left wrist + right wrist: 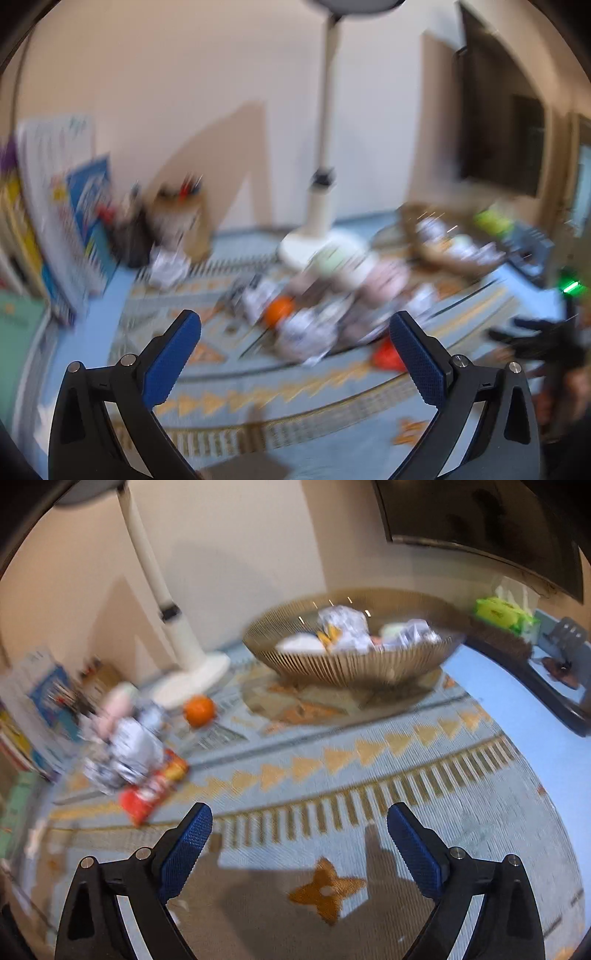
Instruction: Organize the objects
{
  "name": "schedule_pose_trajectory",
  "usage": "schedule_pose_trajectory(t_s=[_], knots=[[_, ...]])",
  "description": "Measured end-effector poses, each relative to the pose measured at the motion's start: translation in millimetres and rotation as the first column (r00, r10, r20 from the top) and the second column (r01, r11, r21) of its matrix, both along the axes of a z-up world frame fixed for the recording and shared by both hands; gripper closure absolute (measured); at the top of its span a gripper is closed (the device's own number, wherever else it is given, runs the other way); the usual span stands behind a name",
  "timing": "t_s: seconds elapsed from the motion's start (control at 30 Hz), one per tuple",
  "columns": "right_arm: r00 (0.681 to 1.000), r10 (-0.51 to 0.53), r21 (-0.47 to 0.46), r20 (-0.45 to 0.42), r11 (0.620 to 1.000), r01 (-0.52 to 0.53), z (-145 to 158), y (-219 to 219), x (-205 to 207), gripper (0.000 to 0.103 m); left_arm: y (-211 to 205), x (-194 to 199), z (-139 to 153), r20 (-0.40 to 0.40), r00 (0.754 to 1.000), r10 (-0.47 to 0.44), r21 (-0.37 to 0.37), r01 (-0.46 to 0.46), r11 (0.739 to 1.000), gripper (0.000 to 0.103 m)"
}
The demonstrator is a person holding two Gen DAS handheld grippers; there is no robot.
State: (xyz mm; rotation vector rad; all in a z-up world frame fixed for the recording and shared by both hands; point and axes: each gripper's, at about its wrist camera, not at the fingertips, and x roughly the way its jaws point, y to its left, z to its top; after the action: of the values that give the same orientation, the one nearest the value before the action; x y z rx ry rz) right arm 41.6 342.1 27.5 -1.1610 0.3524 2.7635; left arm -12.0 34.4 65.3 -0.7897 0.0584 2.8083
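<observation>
You are partway through, by the look of it. On the left of the right wrist view, a loose pile (pixel 122 753) of crumpled white wrappers and a pink item lies on the patterned cloth of the table (pixel 424 786). A red snack packet (pixel 151 790) sits at the pile's near edge and an orange (pixel 199 709) just behind it. Further right, against the wall, the wire basket (pixel 351 653) already holds several wrapped items, so some sorting seems done and the pile is what remains.

Your left claw (pixel 295 328) has its blue pads spread apart and holds nothing. The pile lies just ahead of it, between the fingers' line of sight, though blur hides detail.

Your right claw (pixel 299 823) is also spread and empty. It hangs over bare cloth, with the pile off to its left and the basket well ahead.
</observation>
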Motion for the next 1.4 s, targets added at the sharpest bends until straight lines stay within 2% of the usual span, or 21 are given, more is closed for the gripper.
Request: schedule_pose_trajectory(t_s=[0.1, 0.13, 0.23, 0.3, 0.37, 0.43, 0.5, 0.57, 0.63, 0.73, 0.83, 0.9, 1.0, 1.07, 1.23, 1.33, 1.4], knots=[[1.000, 0.009, 0.031, 0.021, 0.999, -0.009, -5, -4, -4, 0.007, -19, -8, -43, -0.011, 0.988, 0.152, -0.022, -0.152, 0.988, 0.001], [0.999, 0.013, 0.030, 0.037, 0.999, -0.014, -9, -4, -4, 0.007, -26, -13, -50, 0.047, 0.985, 0.166, -0.010, -0.166, 0.986, 0.003], [0.997, 0.029, 0.024, 0.068, 0.999, -0.030, -14, -3, -8, 0.007, -50, -10, -41, 0.027, 0.982, 0.186, 0.111, -0.188, 0.976, 0.001], [0.996, 0.032, 0.033, 0.085, 0.999, -0.035, -16, -4, -9, 0.007, -60, -13, -46, 0.067, 0.981, 0.182, 0.152, -0.190, 0.970, 0.001], [0.994, 0.024, 0.074, 0.106, 0.997, -0.031, -18, -9, -13, 0.007, -66, -18, -56, 0.142, 0.979, 0.147, 0.207, -0.174, 0.963, 0.001], [0.991, 0.021, 0.120, 0.131, 0.992, -0.037, -20, -16, -17, 0.007, -64, -18, -59, 0.149, 0.982, 0.112, 0.228, -0.145, 0.963, 0.001], [0.988, 0.026, 0.159, 0.149, 0.986, -0.050, -22, -22, -19, 0.007, -52, -16, -57, 0.121, 0.986, 0.112, 0.176, -0.133, 0.975, 0.001], [0.988, 0.032, 0.176, 0.154, 0.983, -0.059, -22, -26, -19, 0.007, -36, -13, -55, 0.087, 0.988, 0.124, 0.085, -0.132, 0.988, 0.001], [0.987, 0.030, 0.183, 0.160, 0.981, -0.060, -23, -25, -19, 0.007, -21, -11, -50, 0.051, 0.990, 0.131, 0.001, -0.131, 0.991, 0.001], [0.986, 0.027, 0.197, 0.164, 0.979, -0.060, -23, -26, -20, 0.007, -8, -5, -46, 0.012, 0.993, 0.114, -0.062, -0.113, 0.992, 0.001], [0.987, 0.030, 0.244, 0.158, 0.967, -0.068, -21, -33, -19, 0.007, -10, -7, -45, 0.024, 0.993, 0.116, -0.066, -0.115, 0.991, 0.001], [0.988, 0.031, 0.277, 0.153, 0.958, -0.073, -20, -37, -17, 0.007, -15, -11, -50, 0.042, 0.991, 0.127, -0.047, -0.125, 0.991, 0.001], [0.987, 0.042, 0.298, 0.155, 0.951, -0.087, -21, -42, -17, 0.004, -20, -20, -41, 0.085, 0.987, 0.134, -0.014, -0.133, 0.991, 0.001], [0.987, 0.036, 0.298, 0.157, 0.951, -0.082, -20, -41, -17, 0.003, -22, -23, -43, 0.106, 0.985, 0.136, 0.000, -0.136, 0.991, 0.001], [0.986, 0.033, 0.267, 0.163, 0.961, -0.076, -21, -36, -18, 0.002, -22, -18, -43, 0.095, 0.987, 0.129, 0.006, -0.130, 0.991, 0.001], [0.987, 0.032, 0.272, 0.160, 0.959, -0.075, -21, -36, -17, 0.002, -24, -16, -37, 0.119, 0.988, 0.100, 0.003, -0.101, 0.995, 0.001], [0.987, 0.032, 0.280, 0.155, 0.957, -0.075, -20, -38, -17, 0.002, -32, -16, -29, 0.169, 0.985, 0.037, 0.004, -0.038, 0.999, 0.001]])
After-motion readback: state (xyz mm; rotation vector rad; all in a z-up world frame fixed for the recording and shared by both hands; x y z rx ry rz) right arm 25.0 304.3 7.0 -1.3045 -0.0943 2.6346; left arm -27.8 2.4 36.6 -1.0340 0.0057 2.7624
